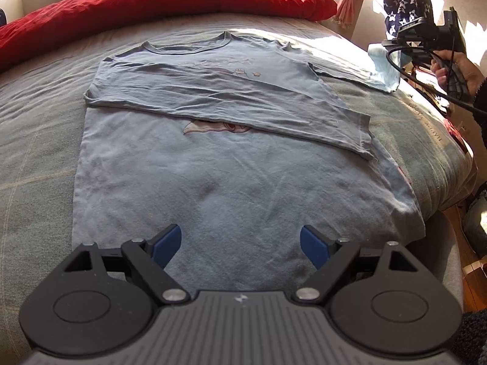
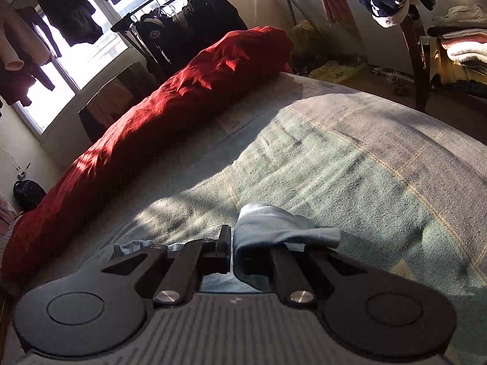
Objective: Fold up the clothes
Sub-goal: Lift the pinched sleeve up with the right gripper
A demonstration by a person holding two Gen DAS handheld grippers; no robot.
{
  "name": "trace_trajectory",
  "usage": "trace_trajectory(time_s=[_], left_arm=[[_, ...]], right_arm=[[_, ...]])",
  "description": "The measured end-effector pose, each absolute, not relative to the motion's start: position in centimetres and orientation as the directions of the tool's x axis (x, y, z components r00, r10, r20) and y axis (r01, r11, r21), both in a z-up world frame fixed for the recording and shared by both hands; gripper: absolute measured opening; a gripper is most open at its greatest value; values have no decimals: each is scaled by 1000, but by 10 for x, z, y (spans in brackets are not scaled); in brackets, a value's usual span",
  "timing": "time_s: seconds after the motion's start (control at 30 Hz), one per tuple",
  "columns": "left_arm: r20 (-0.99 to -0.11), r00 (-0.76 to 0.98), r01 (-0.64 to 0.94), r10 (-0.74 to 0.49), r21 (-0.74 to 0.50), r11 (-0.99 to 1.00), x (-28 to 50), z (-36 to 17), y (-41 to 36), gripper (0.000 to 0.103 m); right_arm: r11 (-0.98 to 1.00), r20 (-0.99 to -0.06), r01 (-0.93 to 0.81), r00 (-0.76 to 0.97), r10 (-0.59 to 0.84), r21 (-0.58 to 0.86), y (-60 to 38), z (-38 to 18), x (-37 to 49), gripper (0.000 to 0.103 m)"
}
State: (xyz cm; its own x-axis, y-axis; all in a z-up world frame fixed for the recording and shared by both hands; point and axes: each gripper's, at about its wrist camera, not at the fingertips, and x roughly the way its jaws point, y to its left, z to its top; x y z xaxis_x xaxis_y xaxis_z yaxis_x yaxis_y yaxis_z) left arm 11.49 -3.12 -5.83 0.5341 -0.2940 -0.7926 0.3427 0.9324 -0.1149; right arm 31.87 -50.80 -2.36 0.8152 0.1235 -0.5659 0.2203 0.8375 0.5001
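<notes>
Left gripper pose: the left gripper (image 1: 240, 245) hung tilted down over the near hem of the T-shirt (image 1: 213, 176), its jaws wide apart and gripping nothing.
Right gripper pose: the right gripper (image 2: 231, 243) was raised off the bed (image 2: 350, 167) at the shirt's right side, carried in a hand (image 1: 456, 71) with a dark sleeve; a black cable ran from it.
Right jaws: pressed together on the cuff end of the shirt's sleeve (image 2: 274, 228), the blue cloth bunched over the right finger.
T-shirt place: spread flat on the grey-green bed cover, collar toward the red duvet (image 1: 152, 3), hem toward the left gripper.
T-shirt axis: long axis ran from hem to collar, straight away from the left camera.
Folded sleeve: one long sleeve lay slantwise across the chest, over the print.
Other sleeve: stretched out to the right and lifted at its end into the right jaws.
Relative to left jaws: the hem lay beneath and between the blue pads (image 1: 167, 243), apart from them.
</notes>
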Motion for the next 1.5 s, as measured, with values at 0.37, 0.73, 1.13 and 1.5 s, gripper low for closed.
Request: trace_trajectory(time_s=[0.37,0.73,1.13,1.5], left_arm=[[-792,540,349,-285,-97,932,105,-55,-4,85],[-803,518,366,-295,-104,925,97,-57,16,85],[-826,477,459,-302,-59,886,93,-54,15,85],[-837,467,449,-285,-53,892,88,-49,20,85]], right_arm=[[896,-570,79,795,208,438,-419,9,349,6],[923,-587,-54,757,287,382,-334,21,375,6],[939,-620,-207,709,338,275,-252,16,381,6],[929,-645,-348,682,344,127,-168,-12,365,6]])
